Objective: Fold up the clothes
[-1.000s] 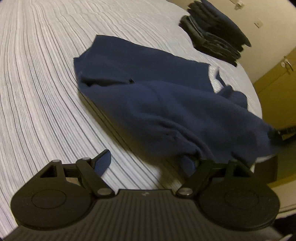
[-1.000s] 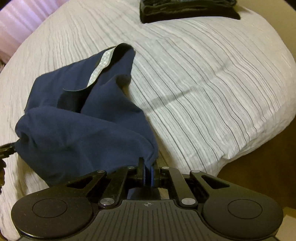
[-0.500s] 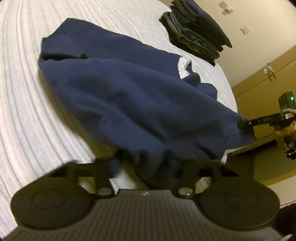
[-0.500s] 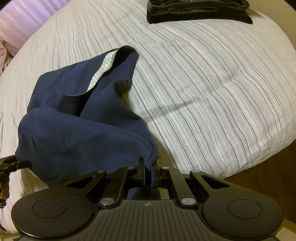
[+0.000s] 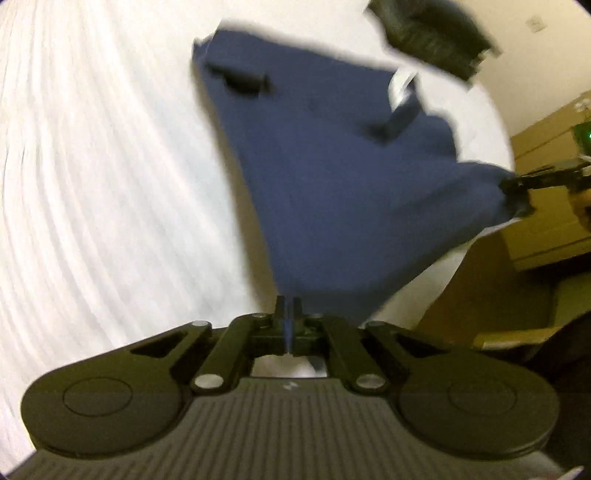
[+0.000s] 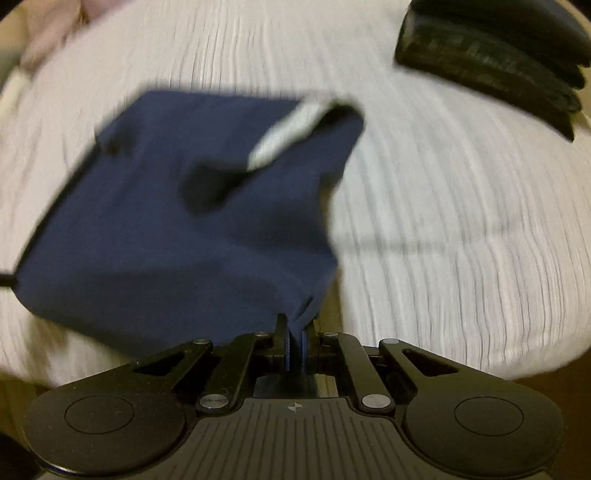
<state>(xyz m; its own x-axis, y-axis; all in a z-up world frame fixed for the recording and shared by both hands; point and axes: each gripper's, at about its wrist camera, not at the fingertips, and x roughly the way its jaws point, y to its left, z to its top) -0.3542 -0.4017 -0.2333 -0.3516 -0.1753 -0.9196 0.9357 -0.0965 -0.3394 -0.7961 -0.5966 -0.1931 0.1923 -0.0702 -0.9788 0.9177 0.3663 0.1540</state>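
Note:
A navy blue garment (image 5: 332, 177) with a pale inner neckband (image 5: 400, 86) hangs stretched between both grippers above the striped white bed (image 5: 92, 184). My left gripper (image 5: 289, 306) is shut on its near corner. My right gripper (image 6: 294, 326) is shut on another corner of the same garment (image 6: 184, 229). In the left wrist view the right gripper (image 5: 517, 184) shows at the right edge, pinching the cloth. Both views are blurred by motion.
A stack of folded dark clothes (image 6: 495, 51) lies at the far side of the bed (image 6: 461, 221), also visible as dark clothes (image 5: 432, 33). Yellow-brown cabinets (image 5: 546, 206) and floor lie beyond the bed's right edge. A pink curtain (image 6: 51, 33) is far left.
My left gripper went from open to shut on the garment's corner and lifted it. The garment, earlier slumped on the bed, is now pulled taut between both grippers. The right gripper rolled and shifted.

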